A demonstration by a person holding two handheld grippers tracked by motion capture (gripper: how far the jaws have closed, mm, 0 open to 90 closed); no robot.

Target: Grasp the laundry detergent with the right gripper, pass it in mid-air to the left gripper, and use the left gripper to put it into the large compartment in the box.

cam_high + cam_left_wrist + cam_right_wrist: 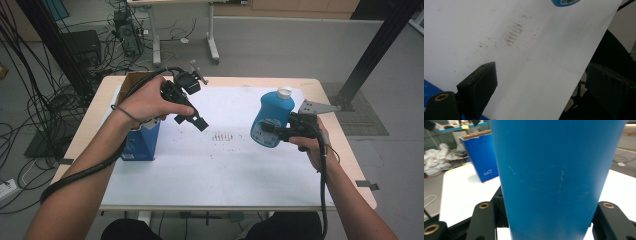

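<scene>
**Right gripper holding blue bottle, left gripper released**

Left to right in the high view:

- Blue carton (142, 142) stands upright at 9 o'clock on the worktop (210, 170), top open, brown flaps showing. In the right gripper view it sits at 10 o'clock (482, 157), white print low on its face.
- Left hand (147, 102) carries the left gripper (192, 119) above the carton's top edge, jaws pointing toward 4 o'clock, down at the white sheet. Cable loops back along the forearm.
- Left gripper: released. The left gripper view shows both jaws well apart with bare white sheet (529, 62) between them, nothing held. Brown smudge marks (512, 35) lie on the sheet at 12 o'clock from the jaws.
- The same smudges sit near the sheet's centre (222, 136), between the two grippers.
- Blue bottle (272, 120) at 3 o'clock of the sheet, white cap (285, 92) on, tilted slightly with the cap leaning toward 1 o'clock. Label on its lower part. Looks lifted off the sheet; contact with the sheet can't be confirmed. Its bottom edge pokes in at 12 o'clock of the left gripper view (565, 2).
- Right gripper (280, 131) clamps the bottle from the 3 o'clock side, low on the body. The right gripper view has the bottle wall (554, 177) between the jaws, one jaw on each flank. Grasping the bottle.
- Right hand (312, 145) behind the gripper, grey plate on top, cable running down the forearm.
</scene>
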